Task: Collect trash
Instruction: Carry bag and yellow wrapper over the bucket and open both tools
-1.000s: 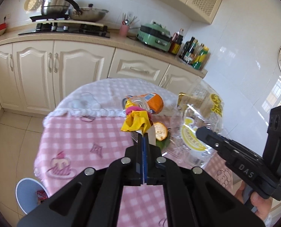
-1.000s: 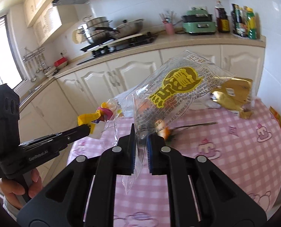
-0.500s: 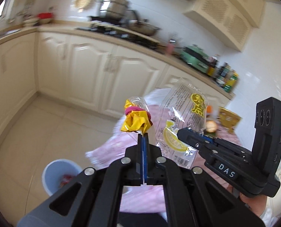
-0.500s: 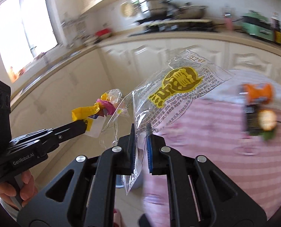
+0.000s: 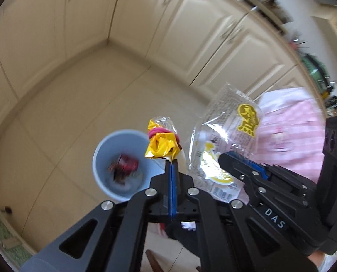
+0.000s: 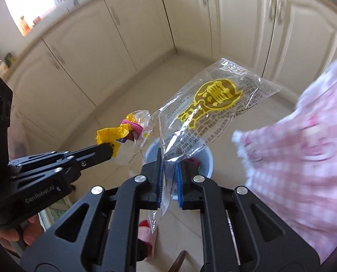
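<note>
The left gripper [image 5: 172, 165] is pinching one crumpled yellow wrapper [image 5: 160, 146] with jaws pressed together, hanging just above the bin [image 5: 100, 149]. The right gripper [image 6: 169, 176] is gripping one clear bag [image 6: 213, 113] by its lower edge, its jaws nearly together, over the same bin [image 6: 208, 158]. Both pieces are likely light, soft and slippery film, best held at an edge. One bin is standing on the floor [image 5: 55, 113], with red trash [image 5: 127, 165] inside.

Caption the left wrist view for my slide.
Left gripper pinches a crumpled yellow wrapper above the pale blue trash bin.
</note>
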